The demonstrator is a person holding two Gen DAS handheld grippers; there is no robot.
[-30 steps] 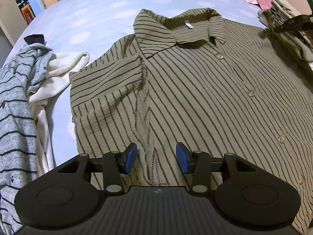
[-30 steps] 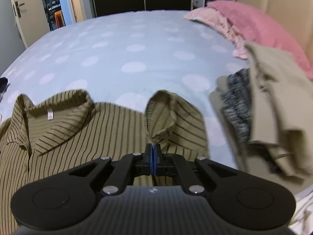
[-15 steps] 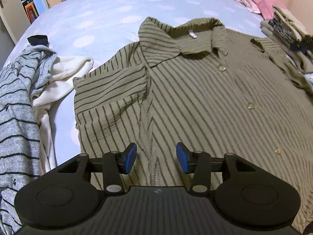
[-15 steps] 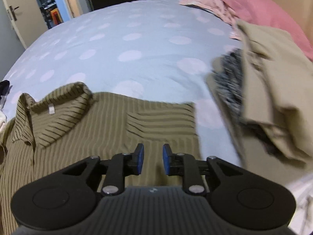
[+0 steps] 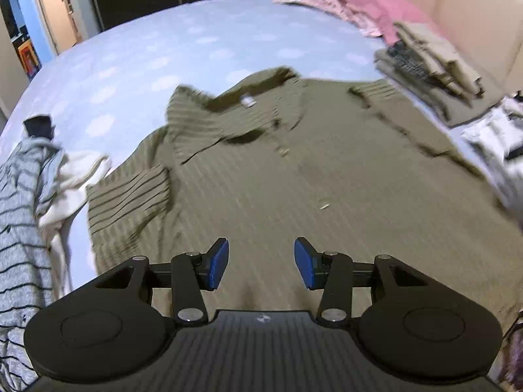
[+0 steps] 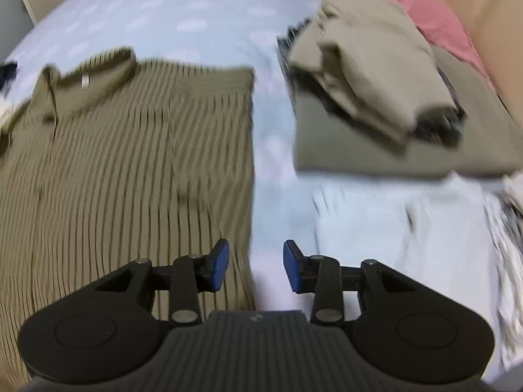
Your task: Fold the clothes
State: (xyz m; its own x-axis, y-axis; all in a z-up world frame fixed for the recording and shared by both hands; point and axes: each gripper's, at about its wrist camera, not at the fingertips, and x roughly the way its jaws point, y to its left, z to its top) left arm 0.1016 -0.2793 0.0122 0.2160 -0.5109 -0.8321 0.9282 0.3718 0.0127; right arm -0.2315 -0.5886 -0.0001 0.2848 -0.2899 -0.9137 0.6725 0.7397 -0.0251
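Both tongs are empty: the left gripper (image 5: 258, 268) hangs half open above the striped shirt (image 5: 294, 196), and the right gripper (image 6: 255, 266) is opening over the shirt's right edge, nothing between its jaws. Both sleeves look folded in, so the next move likely calls for gripping the hem. Olive with dark stripes, the shirt lies flat, collar away, on the dotted bedsheet (image 5: 196, 39), between a folded pile (image 6: 392, 98) and loose clothes (image 5: 29, 212).
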